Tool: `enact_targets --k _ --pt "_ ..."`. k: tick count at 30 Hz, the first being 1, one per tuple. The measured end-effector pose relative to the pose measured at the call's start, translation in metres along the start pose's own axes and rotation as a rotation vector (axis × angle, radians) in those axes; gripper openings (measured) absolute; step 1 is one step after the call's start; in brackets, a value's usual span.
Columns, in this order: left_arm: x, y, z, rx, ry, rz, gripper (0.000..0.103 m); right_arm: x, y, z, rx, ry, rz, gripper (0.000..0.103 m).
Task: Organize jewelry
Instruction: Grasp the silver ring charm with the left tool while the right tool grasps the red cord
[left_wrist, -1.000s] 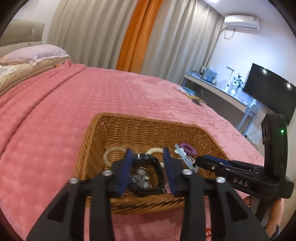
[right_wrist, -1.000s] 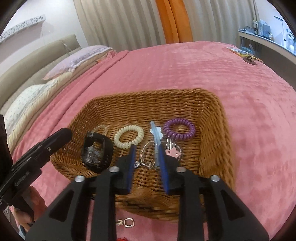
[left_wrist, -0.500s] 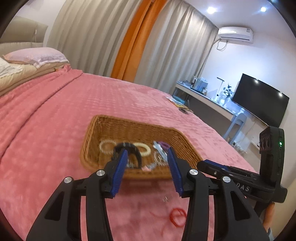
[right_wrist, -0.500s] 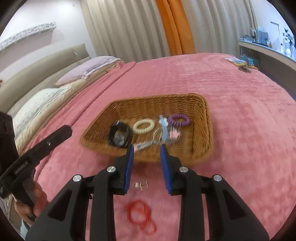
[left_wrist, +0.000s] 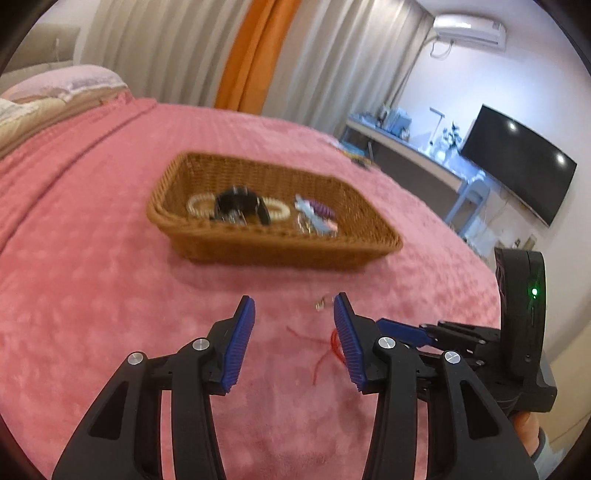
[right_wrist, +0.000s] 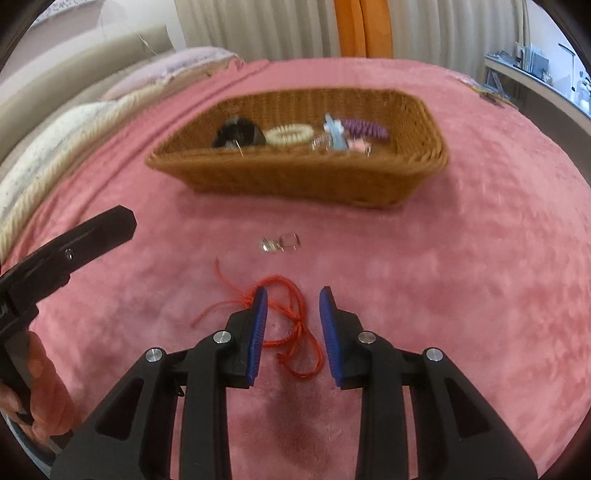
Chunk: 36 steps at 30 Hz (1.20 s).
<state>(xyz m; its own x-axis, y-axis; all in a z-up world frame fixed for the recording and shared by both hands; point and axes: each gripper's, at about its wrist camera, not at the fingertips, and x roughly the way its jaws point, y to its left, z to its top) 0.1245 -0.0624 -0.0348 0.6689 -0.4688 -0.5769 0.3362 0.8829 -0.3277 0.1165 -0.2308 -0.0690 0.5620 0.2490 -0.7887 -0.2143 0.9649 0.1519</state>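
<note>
Clearly the next piece to deal with is the red cord bracelet, a loose tangle of thin string lying on the pink bedspread, just in front of the wicker basket. The right hand-held gripper hovers over it with its jaws apart and nothing between them, the loops lying in the gap. By the look of it the cord is very light, limp and not fragile, so it should sag and trail when lifted; pinching where the strands cross and bunch near the knot would likely catch several at once, whereas a single strand could slip off the blue pads. The plush cover may give under the tips, so pressing slightly in seems needed.

Nearer the basket lies a small silvery clasp piece, hard and tiny, probably slippery. The left hand-held gripper is likewise spread and empty, above the bedspread.
</note>
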Motion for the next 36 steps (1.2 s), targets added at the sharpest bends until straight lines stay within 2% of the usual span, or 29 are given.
enact_targets --k 4,5,6,8,13,17,22,31,33,36 --pt "0.019 -0.001 -0.003 0.016 0.068 -0.002 0.043 0.008 0.006 -0.002 -0.033 0.029 -0.017 0.026" --pt "0.024 -0.001 -0.004 0.023 0.088 -0.002 0.043 0.010 0.008 -0.001 -0.044 0.036 -0.032 0.022" --pt "0.028 -0.003 -0.005 0.030 0.102 -0.003 0.043 0.011 0.009 -0.001 -0.050 0.041 -0.048 0.012" --pt "0.035 -0.006 -0.006 0.047 0.136 -0.010 0.043 0.012 0.008 -0.002 -0.050 0.042 -0.072 0.007" --pt "0.052 -0.019 -0.008 0.127 0.198 0.006 0.041 0.003 -0.012 -0.003 -0.011 0.008 -0.169 0.006" --pt "0.069 -0.028 -0.004 0.177 0.224 0.030 0.041 -0.001 -0.041 0.002 0.052 -0.008 -0.188 0.006" --pt "0.094 -0.035 0.002 0.213 0.259 0.036 0.040 -0.001 -0.063 0.004 0.104 -0.014 -0.087 0.006" --pt "0.107 -0.048 0.003 0.304 0.251 0.070 0.038 0.002 -0.062 0.000 0.108 -0.011 -0.051 0.006" --pt "0.107 -0.049 0.002 0.308 0.249 0.072 0.033 0.004 -0.063 0.000 0.116 -0.008 -0.044 0.006" --pt "0.106 -0.050 0.002 0.315 0.237 0.070 0.019 0.004 -0.066 0.000 0.129 -0.009 -0.030 0.007"
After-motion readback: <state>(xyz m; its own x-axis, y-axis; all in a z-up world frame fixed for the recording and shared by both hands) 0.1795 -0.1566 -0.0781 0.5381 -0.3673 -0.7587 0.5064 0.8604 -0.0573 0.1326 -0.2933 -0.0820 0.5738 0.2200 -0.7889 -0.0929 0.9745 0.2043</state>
